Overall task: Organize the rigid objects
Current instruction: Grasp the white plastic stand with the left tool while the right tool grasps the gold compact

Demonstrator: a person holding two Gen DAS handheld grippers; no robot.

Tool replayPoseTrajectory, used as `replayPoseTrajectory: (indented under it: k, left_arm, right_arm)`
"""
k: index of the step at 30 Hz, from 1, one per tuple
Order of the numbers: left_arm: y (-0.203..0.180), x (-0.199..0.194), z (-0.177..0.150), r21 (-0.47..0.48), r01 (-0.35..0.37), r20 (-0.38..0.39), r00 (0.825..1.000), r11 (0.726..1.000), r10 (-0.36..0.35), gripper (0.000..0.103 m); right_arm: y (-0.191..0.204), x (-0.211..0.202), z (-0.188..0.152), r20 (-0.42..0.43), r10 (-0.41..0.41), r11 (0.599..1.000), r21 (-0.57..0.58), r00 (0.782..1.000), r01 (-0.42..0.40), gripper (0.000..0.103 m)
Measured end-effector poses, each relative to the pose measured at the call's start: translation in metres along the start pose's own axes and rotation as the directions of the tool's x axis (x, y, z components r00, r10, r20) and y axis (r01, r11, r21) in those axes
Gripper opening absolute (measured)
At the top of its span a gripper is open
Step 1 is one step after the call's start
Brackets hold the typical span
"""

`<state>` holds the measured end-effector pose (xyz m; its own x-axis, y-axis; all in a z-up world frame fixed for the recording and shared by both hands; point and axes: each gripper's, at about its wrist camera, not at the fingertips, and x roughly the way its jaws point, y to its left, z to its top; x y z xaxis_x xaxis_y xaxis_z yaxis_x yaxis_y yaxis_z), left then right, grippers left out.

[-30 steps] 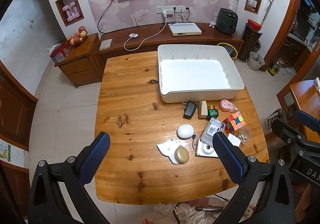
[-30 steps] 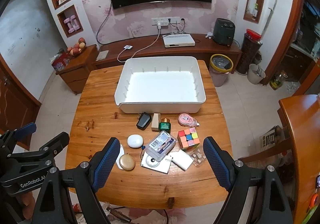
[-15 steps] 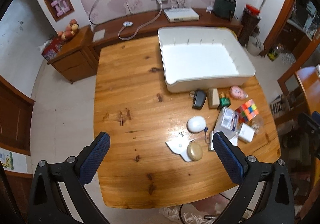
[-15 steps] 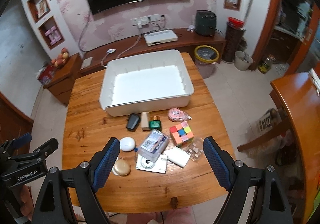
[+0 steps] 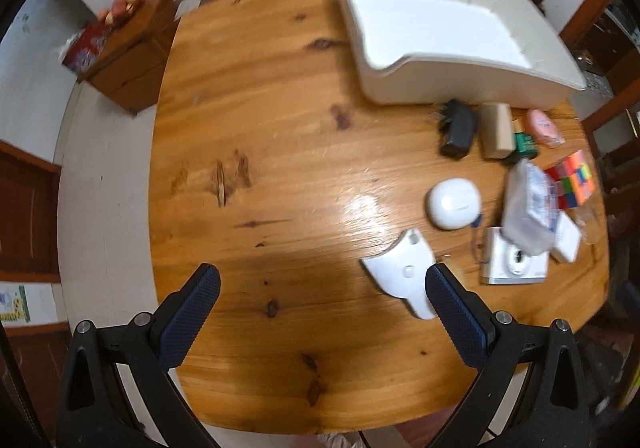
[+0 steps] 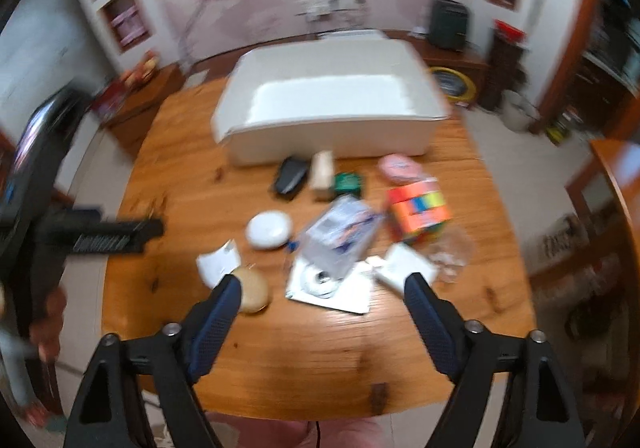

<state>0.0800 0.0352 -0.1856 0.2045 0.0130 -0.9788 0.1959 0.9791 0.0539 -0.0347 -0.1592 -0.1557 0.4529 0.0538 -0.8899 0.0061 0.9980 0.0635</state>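
Jaws: left gripper (image 5: 322,288) and right gripper (image 6: 322,298) both wide, empty, above the tabletop (image 5: 256,135). Clutter lies near the bin (image 5: 452,27), none inside. Risk: the cube (image 6: 418,213), clear box (image 6: 340,236) and white card overlap; a hasty grab could scatter them. Clear box's long axis runs diagonally toward the bin.
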Motion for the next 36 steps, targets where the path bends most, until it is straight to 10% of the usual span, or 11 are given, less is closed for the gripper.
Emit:
replayPoseTrajectory:
  k: [18, 36]
  left_arm:
    - [-0.006, 0.035, -0.021, -0.069, -0.057, -0.052, 0.997, 0.996, 0.054, 0.102]
    - [-0.045, 0.053, -0.010, -0.116, 0.031, -0.110, 0.993, 0.993, -0.043, 0.102]
  right_arm:
    - [0.067, 0.112, -0.023, -0.096, 0.090, 0.936, -0.331, 0.991, -0.117, 0.052]
    - [0.021, 0.110, -0.006, -0.098, 0.275, 0.942, -0.173, 0.956, -0.289, 0.025]
